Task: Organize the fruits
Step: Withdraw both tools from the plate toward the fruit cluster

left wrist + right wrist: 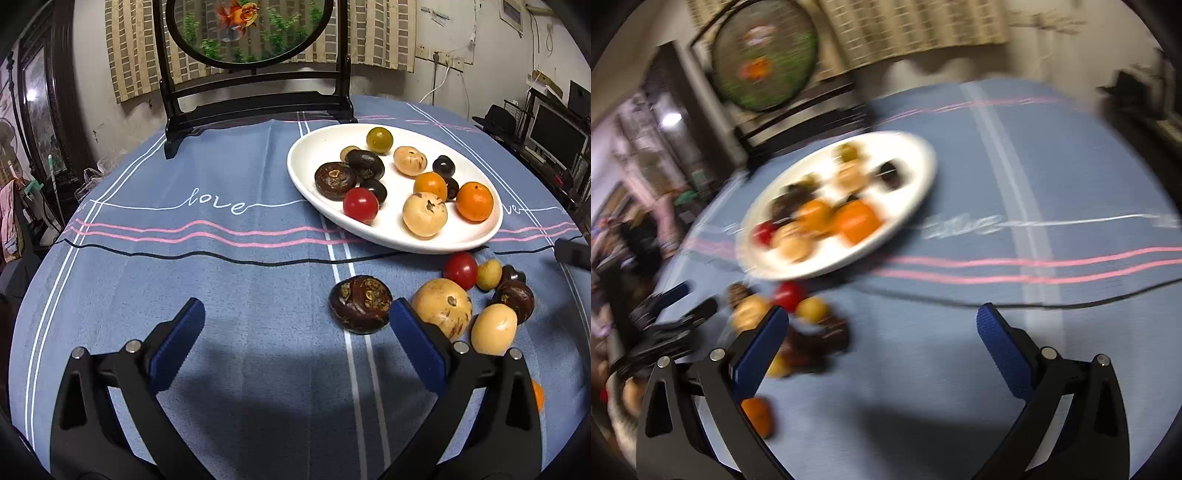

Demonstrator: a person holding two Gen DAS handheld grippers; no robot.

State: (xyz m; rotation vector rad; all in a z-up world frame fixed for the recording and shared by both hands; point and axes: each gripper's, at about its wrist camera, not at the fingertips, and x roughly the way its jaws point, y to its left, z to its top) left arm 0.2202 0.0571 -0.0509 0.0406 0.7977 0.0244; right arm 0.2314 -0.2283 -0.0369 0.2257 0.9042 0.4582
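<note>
Fruits [439,312] beside white plate [491,229]

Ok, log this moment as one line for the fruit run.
left tongs: open, empty | right tongs: open, empty, view blurred | white plate: part filled | loose fruit pile: on cloth beside plate

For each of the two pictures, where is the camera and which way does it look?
Left wrist: on the left tongs, open, facing across the blue tablecloth to the white plate of fruit.
Right wrist: on the right tongs, open, blurred, facing the white plate from further right; the left tongs show at its left edge.
Shared: plate, loose fruits in front of it, goldfish screen.
</note>
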